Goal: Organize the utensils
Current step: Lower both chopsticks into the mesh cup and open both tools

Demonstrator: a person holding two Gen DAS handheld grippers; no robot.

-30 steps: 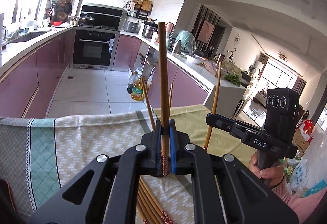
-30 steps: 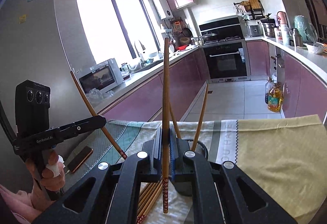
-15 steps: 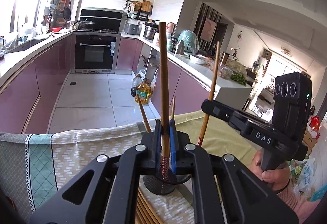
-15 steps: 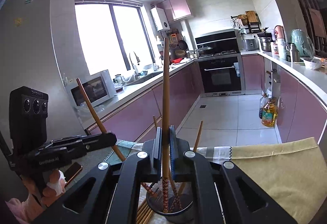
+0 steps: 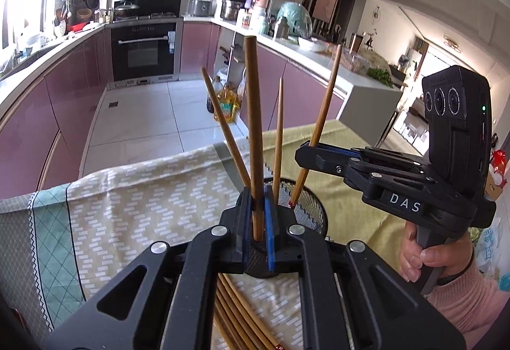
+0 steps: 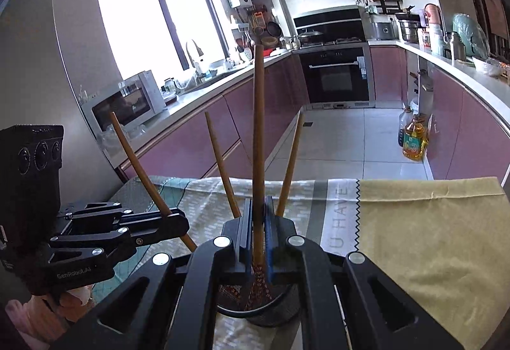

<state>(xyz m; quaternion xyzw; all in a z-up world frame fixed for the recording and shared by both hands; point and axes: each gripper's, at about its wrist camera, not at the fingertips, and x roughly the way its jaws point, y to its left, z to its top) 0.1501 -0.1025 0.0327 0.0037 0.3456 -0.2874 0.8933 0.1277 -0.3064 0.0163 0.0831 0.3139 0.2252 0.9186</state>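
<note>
Directly below the left gripper (image 5: 258, 206) in the left wrist view: black mesh holder (image 5: 306, 200), jaws clenched on an upright chopstick (image 5: 253, 126), long axis near vertical, lower end dipping toward the holder mouth. Off to the right, right gripper (image 5: 307, 155) clamping a second chopstick (image 5: 318, 123), tip at the rim. Spare chopsticks (image 5: 236, 311) flat underneath, on the cloth.

Likewise in the right wrist view: right gripper (image 6: 258, 216) clenched on its chopstick (image 6: 258, 133), patterned end already inside the mesh holder (image 6: 274, 315) straight below. Left gripper (image 6: 172, 219) beside, to the left, gripping a tilted stick (image 6: 140, 171).
</note>
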